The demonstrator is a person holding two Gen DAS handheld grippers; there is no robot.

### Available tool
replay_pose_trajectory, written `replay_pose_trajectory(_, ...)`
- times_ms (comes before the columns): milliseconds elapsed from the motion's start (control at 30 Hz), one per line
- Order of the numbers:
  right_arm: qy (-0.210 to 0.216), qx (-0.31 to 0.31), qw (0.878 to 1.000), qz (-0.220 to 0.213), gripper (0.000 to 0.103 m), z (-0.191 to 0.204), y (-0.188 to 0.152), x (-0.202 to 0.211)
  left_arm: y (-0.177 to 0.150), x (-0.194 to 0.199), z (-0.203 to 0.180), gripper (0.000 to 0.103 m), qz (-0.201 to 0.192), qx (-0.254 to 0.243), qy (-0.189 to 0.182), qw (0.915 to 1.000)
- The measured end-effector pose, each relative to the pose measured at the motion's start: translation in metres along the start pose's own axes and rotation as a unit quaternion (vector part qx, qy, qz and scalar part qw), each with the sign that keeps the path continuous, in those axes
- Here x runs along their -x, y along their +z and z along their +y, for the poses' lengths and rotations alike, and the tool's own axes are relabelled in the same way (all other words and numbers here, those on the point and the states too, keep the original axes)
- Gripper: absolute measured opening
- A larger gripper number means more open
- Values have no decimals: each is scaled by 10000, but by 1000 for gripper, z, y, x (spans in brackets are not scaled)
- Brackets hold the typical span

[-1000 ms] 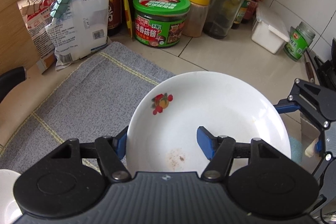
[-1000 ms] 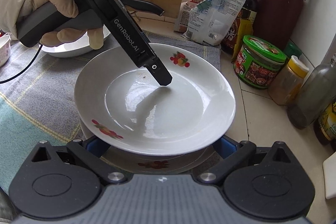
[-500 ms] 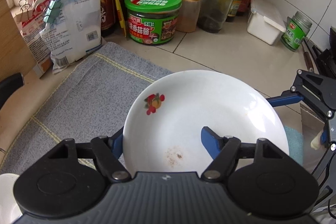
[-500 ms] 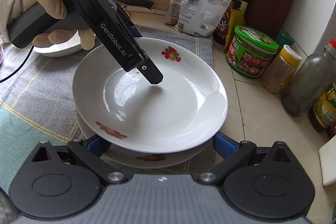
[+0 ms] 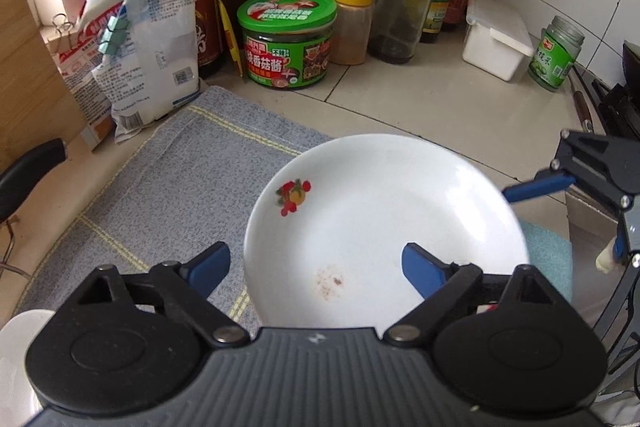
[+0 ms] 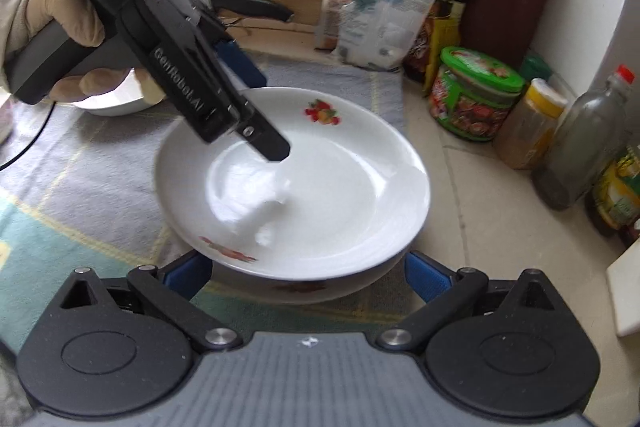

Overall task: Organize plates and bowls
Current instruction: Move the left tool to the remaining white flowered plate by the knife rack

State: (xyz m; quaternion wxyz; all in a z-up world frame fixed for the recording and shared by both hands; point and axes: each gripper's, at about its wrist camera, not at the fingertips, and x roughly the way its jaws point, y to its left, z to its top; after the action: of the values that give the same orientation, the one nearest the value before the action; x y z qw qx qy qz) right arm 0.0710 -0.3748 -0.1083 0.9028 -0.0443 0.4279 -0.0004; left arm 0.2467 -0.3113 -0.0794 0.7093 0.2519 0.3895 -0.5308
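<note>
Because its jaws have just been opening, the left gripper (image 5: 314,269) stands spread astride the near rim of the white plate (image 5: 384,223), gripping nothing. The plate rests on a second plate (image 6: 304,287) over the cloth (image 5: 176,171). Glazed, rigid, breakable and probably slippery, it is best pinched at its rim. The right gripper (image 6: 308,277) waits open, flanking the stack.

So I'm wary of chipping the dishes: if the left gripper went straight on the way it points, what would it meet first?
Probably the white plate: the left gripper, jaws just opened, straddles its near rim. Depth is unclear.
</note>
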Motion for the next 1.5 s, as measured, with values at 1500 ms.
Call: replay_pose_trajectory(1500, 0, 48, 9964, -845, 103, 107, 65, 0, -168, 174, 44, 101, -751, 2321, 1947, 9500)
